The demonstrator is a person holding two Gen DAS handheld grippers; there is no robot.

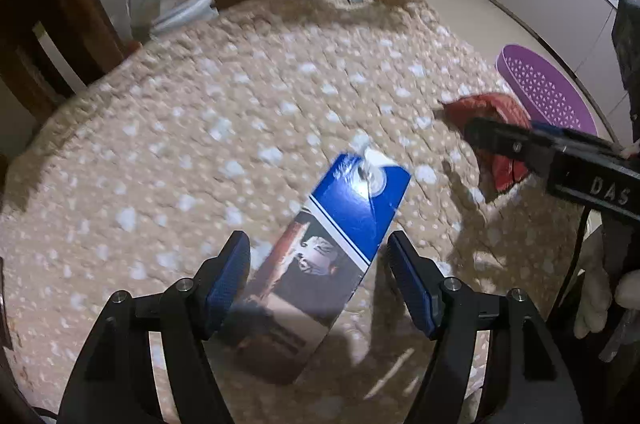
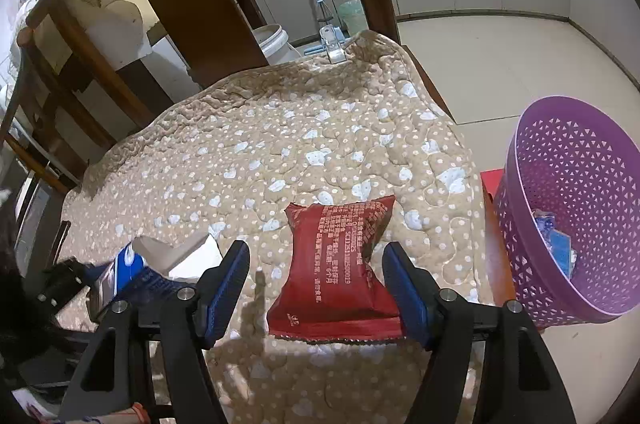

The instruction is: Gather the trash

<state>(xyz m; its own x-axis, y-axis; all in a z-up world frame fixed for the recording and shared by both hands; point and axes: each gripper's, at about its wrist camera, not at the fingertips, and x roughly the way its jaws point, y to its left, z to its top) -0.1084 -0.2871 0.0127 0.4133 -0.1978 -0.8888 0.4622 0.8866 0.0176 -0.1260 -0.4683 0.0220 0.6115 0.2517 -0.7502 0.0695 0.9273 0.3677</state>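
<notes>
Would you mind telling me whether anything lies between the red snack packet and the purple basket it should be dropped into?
Nothing visible blocks that path. The red packet lies flat on the quilt between the open pads of the right gripper, and the purple basket stands past the quilt's right edge, its mouth open towards the packet.

The quilted cloth cover (image 2: 280, 128) looks soft and matt; the red wrapper (image 2: 340, 276) is shiny crinkled foil; the blue carton (image 1: 340, 224) is glossy printed card; the purple basket (image 2: 568, 208) is perforated plastic; the chairs (image 2: 192, 4) are smooth dark wood.
</notes>
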